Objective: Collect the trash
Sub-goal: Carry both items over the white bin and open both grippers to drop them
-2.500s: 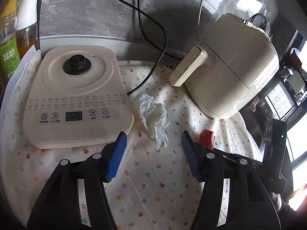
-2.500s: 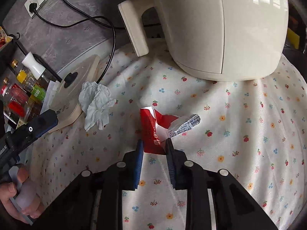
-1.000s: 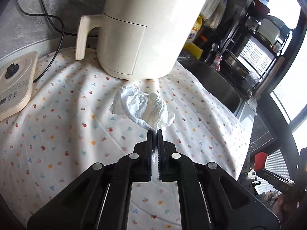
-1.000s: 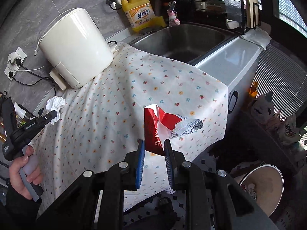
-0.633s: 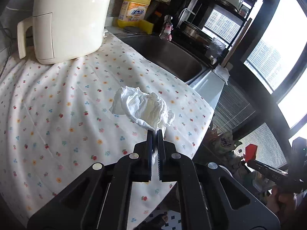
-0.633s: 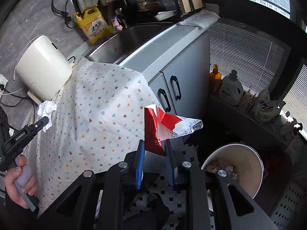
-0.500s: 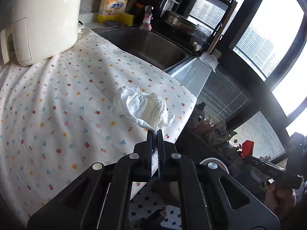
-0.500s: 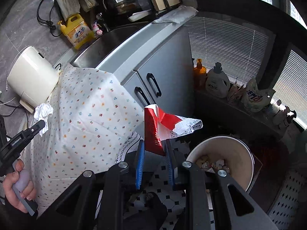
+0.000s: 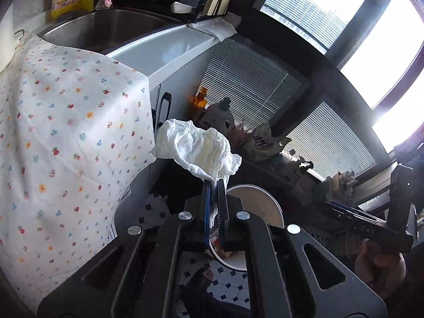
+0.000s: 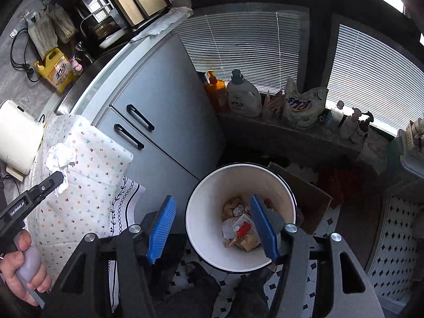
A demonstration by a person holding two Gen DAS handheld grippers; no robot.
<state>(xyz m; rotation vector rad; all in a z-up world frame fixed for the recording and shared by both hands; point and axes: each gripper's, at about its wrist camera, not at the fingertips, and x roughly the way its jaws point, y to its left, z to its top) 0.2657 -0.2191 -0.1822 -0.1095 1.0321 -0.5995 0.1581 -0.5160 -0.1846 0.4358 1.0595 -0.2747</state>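
My left gripper (image 9: 214,185) is shut on a crumpled white tissue (image 9: 197,149), held in the air past the counter's edge; the white trash bin (image 9: 261,206) shows just behind it on the floor. In the right wrist view my right gripper (image 10: 212,206) hangs over the round white trash bin (image 10: 212,185), its jaws opening with nothing between them. The red and white wrapper (image 10: 242,228) lies inside the bin among other scraps. The tissue (image 10: 60,159) and the left gripper (image 10: 57,179) appear at far left, held by a hand (image 10: 23,270).
A floral cloth (image 9: 61,137) covers the counter, with the sink (image 9: 106,26) and grey cabinet doors (image 10: 159,132) beside it. Detergent bottles (image 10: 242,98) and bags line the window sill. A cardboard box (image 10: 307,193) lies by the bin on the tiled floor (image 10: 392,246).
Both grippers swung from over the counter out past its edge toward the bin. The right gripper opened and the red wrapper dropped into the bin. The left stays shut on the tissue.
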